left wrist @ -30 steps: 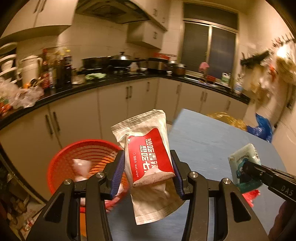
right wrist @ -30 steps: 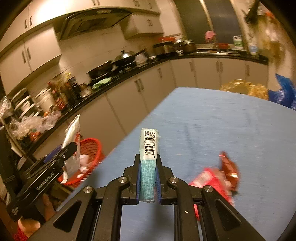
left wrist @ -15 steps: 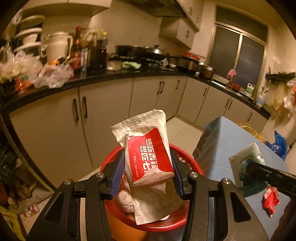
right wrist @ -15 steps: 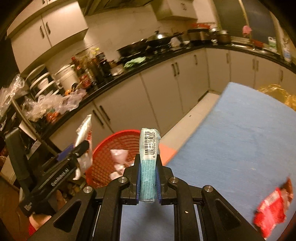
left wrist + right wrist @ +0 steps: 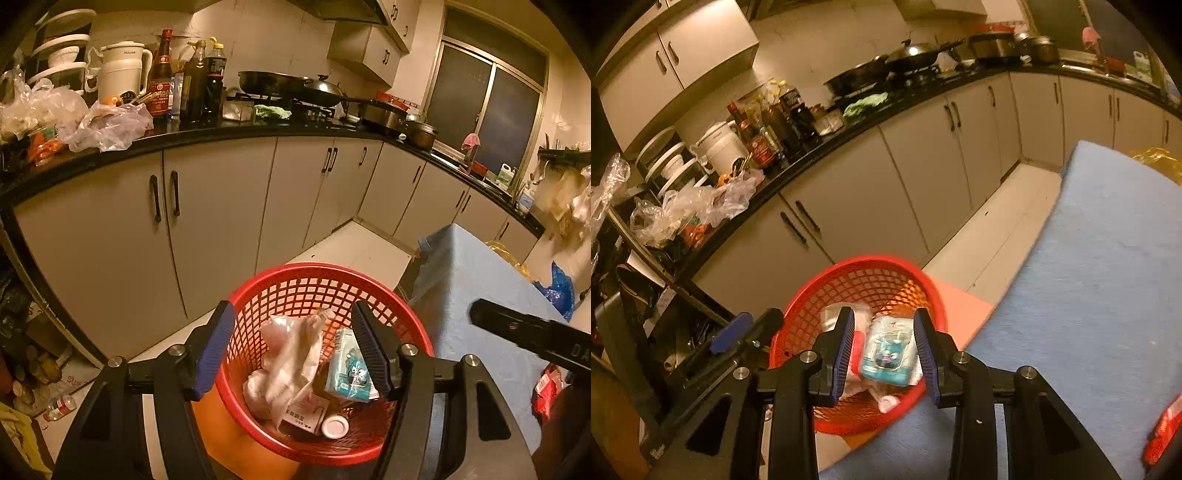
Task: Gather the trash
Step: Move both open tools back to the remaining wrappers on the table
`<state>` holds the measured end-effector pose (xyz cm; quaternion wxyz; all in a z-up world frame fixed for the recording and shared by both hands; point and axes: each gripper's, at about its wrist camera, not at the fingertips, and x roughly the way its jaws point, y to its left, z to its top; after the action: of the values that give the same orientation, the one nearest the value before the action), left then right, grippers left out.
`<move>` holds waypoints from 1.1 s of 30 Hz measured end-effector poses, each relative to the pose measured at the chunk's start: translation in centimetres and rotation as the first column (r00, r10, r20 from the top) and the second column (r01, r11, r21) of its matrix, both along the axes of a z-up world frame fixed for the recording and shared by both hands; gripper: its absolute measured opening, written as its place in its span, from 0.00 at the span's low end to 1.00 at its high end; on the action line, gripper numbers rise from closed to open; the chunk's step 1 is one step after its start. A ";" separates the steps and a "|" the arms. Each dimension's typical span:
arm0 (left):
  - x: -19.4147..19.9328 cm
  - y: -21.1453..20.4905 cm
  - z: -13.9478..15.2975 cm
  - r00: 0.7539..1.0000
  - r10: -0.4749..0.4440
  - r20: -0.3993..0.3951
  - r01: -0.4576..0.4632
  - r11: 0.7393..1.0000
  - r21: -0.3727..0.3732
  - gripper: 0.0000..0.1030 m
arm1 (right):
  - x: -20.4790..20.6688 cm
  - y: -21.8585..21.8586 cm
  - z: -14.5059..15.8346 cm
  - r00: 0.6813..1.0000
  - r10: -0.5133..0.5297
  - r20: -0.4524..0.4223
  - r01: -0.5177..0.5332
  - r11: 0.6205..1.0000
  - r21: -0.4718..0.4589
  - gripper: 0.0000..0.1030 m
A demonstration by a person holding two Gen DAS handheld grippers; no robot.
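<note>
Now both grippers' fingers spread, holding nothing, teal packet point(image 5: 886, 350) upright in red basket point(image 5: 295, 284), long axis vertical.

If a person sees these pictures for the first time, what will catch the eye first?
The red basket on the floor by the cabinets, full of wrappers, stands out first. Both the left hand-held gripper and the right hand-held gripper hang open above it, over a blue packet inside.
</note>
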<state>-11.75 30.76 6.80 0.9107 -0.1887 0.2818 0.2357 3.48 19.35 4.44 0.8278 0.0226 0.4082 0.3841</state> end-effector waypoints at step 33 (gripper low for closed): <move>7.1 -25.1 -0.3 0.806 -0.578 -0.128 0.571 0.816 -0.091 0.66 | 5.4 -29.9 -5.8 0.911 -0.385 -0.145 0.378 0.923 -0.072 0.45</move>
<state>-4.61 5.61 6.51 0.9106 -0.0983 0.3989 -0.0442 8.83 -10.58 -1.33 0.8525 0.1145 0.4677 0.2035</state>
